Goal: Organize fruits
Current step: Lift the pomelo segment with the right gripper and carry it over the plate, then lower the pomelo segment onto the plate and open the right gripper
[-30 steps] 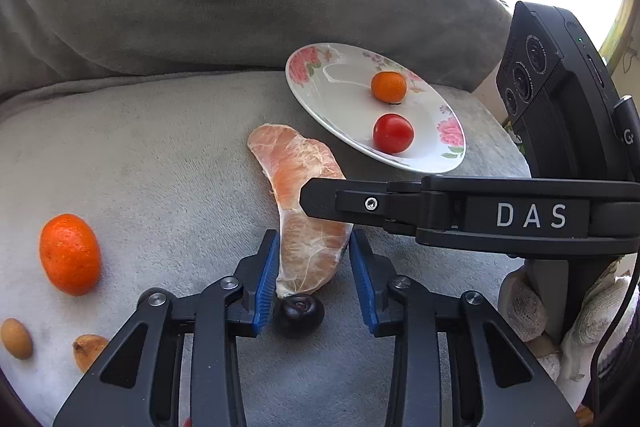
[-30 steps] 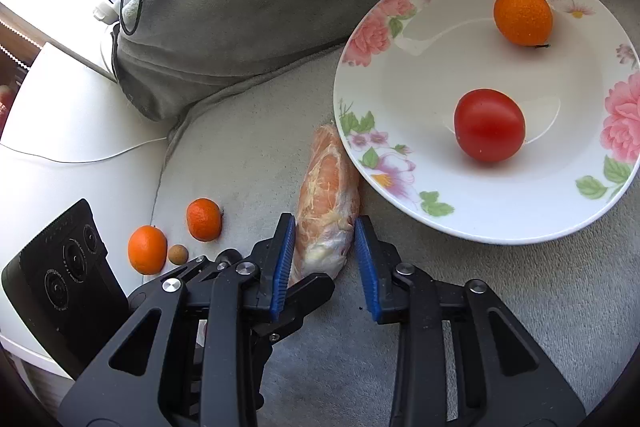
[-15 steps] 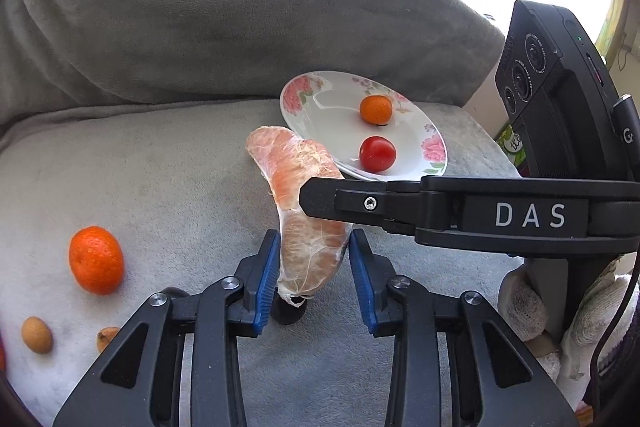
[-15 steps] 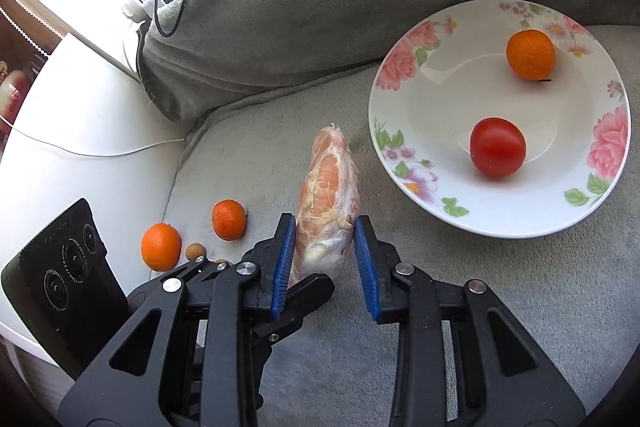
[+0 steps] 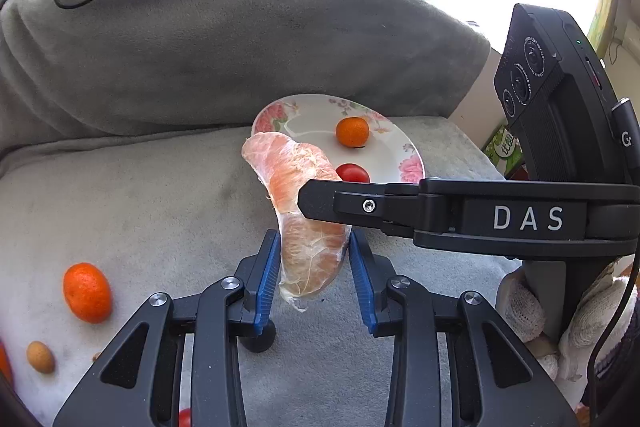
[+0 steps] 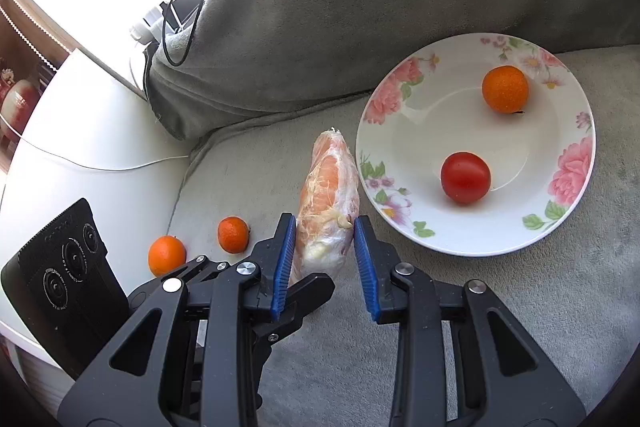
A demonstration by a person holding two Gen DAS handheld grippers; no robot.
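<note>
A peeled pomelo segment (image 5: 304,219) is held above the grey cushion. My left gripper (image 5: 314,267) is shut on its near end. My right gripper (image 6: 324,251) is shut on it too, crossing from the right; the segment also shows in the right wrist view (image 6: 330,195). A floral plate (image 6: 400,131) lies beyond, holding a small orange (image 6: 505,89) and a red tomato (image 6: 465,177). The plate also shows in the left wrist view (image 5: 312,109).
Loose on the cushion at left are a mandarin (image 5: 87,291), a small brown fruit (image 5: 40,357) and a dark round fruit (image 5: 258,339) under the left finger. Two mandarins (image 6: 233,234) (image 6: 167,255) lie near the cushion's edge. A grey pillow (image 5: 224,39) backs the cushion.
Both grippers have lifted the pomelo segment off the cushion and risen. The plate now looks farther and smaller. The dark fruit stays on the cushion below.
</note>
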